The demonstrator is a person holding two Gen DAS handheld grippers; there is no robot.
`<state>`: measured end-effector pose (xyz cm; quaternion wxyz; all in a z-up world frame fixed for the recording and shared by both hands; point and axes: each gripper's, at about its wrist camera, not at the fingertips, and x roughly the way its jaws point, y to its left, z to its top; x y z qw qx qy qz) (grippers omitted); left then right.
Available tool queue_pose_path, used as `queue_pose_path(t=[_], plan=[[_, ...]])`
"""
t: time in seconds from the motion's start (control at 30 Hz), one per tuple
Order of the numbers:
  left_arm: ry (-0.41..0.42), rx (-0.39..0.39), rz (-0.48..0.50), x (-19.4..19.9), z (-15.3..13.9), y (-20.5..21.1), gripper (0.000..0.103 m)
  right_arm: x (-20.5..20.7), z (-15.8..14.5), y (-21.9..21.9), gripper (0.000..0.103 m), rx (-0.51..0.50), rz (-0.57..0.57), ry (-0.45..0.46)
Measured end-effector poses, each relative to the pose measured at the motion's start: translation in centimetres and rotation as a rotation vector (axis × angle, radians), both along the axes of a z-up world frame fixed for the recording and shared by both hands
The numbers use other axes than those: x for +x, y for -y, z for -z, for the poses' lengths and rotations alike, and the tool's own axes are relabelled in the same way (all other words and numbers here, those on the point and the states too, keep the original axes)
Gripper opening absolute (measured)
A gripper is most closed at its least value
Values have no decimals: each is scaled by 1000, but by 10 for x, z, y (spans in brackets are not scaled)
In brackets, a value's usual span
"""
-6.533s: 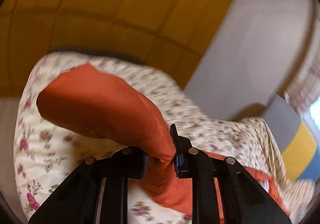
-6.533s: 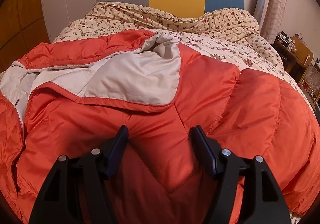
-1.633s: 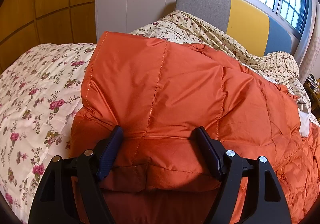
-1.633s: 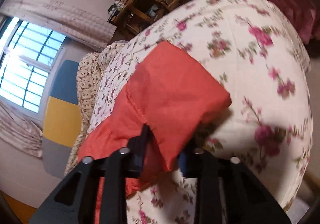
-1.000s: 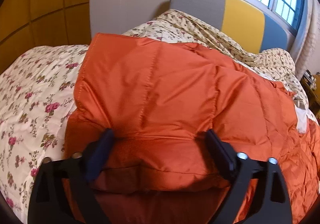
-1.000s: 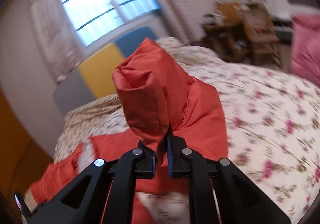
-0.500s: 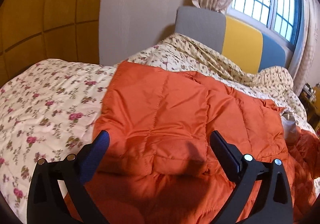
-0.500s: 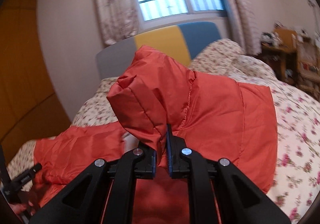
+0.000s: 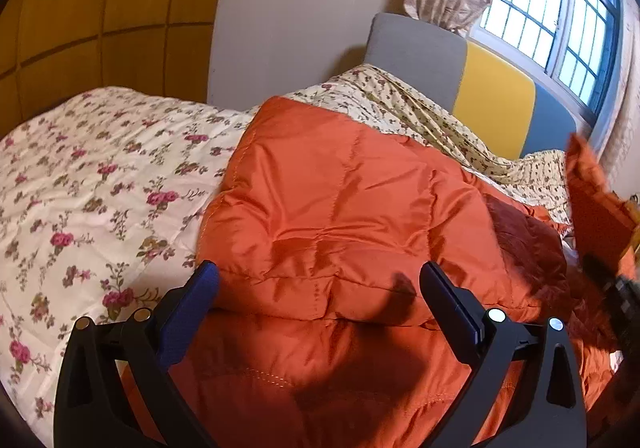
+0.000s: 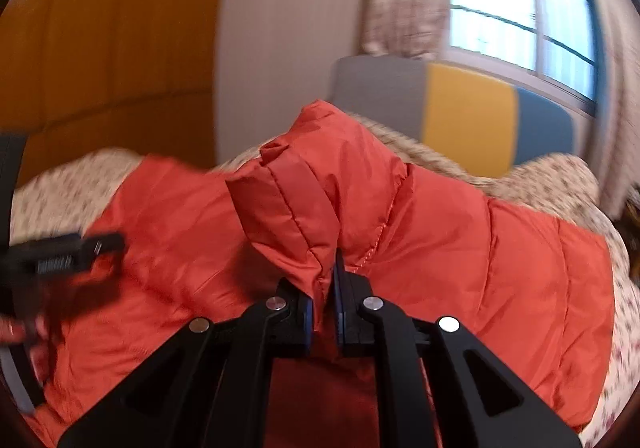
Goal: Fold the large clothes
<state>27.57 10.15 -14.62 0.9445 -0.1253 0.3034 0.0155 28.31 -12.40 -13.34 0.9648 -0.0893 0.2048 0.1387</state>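
Note:
An orange quilted down jacket (image 9: 340, 199) lies on the floral bed cover (image 9: 80, 183), its left side folded over the body. My left gripper (image 9: 316, 280) is open and empty, its jaws wide apart just above the folded part. My right gripper (image 10: 324, 280) is shut on a bunched fold of the jacket (image 10: 316, 199) and holds it raised above the body. That raised orange piece shows at the right edge of the left wrist view (image 9: 592, 199). The left gripper shows blurred at the left of the right wrist view (image 10: 60, 252).
A grey, yellow and blue headboard (image 9: 472, 75) stands at the far end under a barred window (image 9: 560, 11) with curtains. Wood panelling (image 9: 100, 7) covers the left wall. A crumpled floral quilt (image 9: 420, 115) lies by the headboard.
My right gripper has carried its fold of jacket leftward over the body, toward the left gripper. My left gripper has stayed open and drawn back a little from the folded part.

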Motion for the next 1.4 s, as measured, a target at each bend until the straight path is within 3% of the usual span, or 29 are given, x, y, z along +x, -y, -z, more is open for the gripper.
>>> queue_pose_path(t=[0.2, 0.3, 0.4, 0.43, 0.47, 0.53, 0.67, 0.8, 0.87, 0.93, 1.03, 1.13, 1.3, 1.4], plan=[[-8, -15, -11, -1, 3, -3, 100, 13, 29, -44, 8, -161, -195, -92], [-34, -16, -4, 4, 6, -3, 100, 19, 46, -58, 14, -237, -203, -144], [-47, -10, -3, 6, 7, -3, 100, 24, 50, -58, 18, -241, -200, -158], [-54, -7, -1, 6, 6, -2, 100, 24, 48, -54, 26, -224, -206, -158], [-65, -2, 4, 7, 5, -1, 100, 21, 44, -50, 49, -201, -216, -159], [-61, -5, 16, 3, -5, 5, 100, 3, 30, -32, 59, -113, -231, -126], [78, -12, 65, -17, -39, 31, 100, -29, -1, 17, 59, 38, -171, -67], [179, -54, 189, -23, -67, 79, 100, -46, -14, 79, 59, 158, 11, -40], [180, -46, 242, -16, -70, 103, 100, -47, -16, 122, 46, 242, 163, -47], [157, 12, 296, 1, -64, 136, 100, -45, -14, 160, 36, 323, 319, -74], [86, 124, 336, 27, -47, 166, 100, -36, -4, 213, 30, 403, 539, -126], [18, 178, 313, 44, -32, 170, 100, -9, 5, 224, 23, 370, 531, -203], [33, 66, 201, 43, -36, 137, 100, 35, 8, 187, 23, 293, 382, -206], [43, 63, 191, 39, -38, 129, 100, 60, 21, 154, 23, 212, 303, -223]])
